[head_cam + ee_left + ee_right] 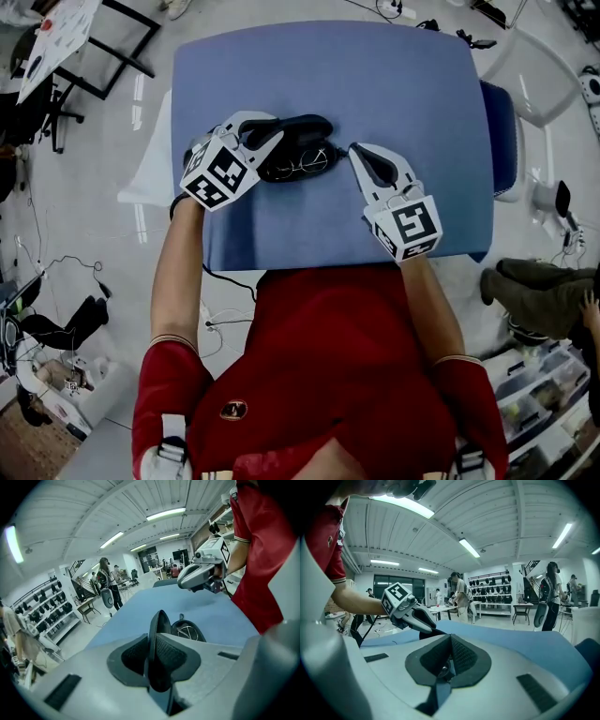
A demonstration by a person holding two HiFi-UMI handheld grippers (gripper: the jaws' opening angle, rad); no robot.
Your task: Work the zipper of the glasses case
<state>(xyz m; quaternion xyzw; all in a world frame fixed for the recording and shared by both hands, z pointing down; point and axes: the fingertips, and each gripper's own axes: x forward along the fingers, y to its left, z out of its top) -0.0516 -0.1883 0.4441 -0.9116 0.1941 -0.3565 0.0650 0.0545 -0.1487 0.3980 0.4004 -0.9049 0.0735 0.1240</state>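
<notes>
The glasses case (305, 129) lies open on the blue desk (412, 84), with spectacles (305, 164) inside it. The left claw (272, 141) grasps the raised lid at the case's left end. The right claw (356, 150) is clenched, apparently empty, just right of the case. Best to lower the lid squarely before pinching the pull, since the spectacles' frame could foul the zipper teeth.

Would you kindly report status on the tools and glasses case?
Left tool shut on raised lid of black oval zippered glasses case. Right tool shut, just off case's right end. Case open, thin-rimmed glasses inside. Nothing blocking.
</notes>
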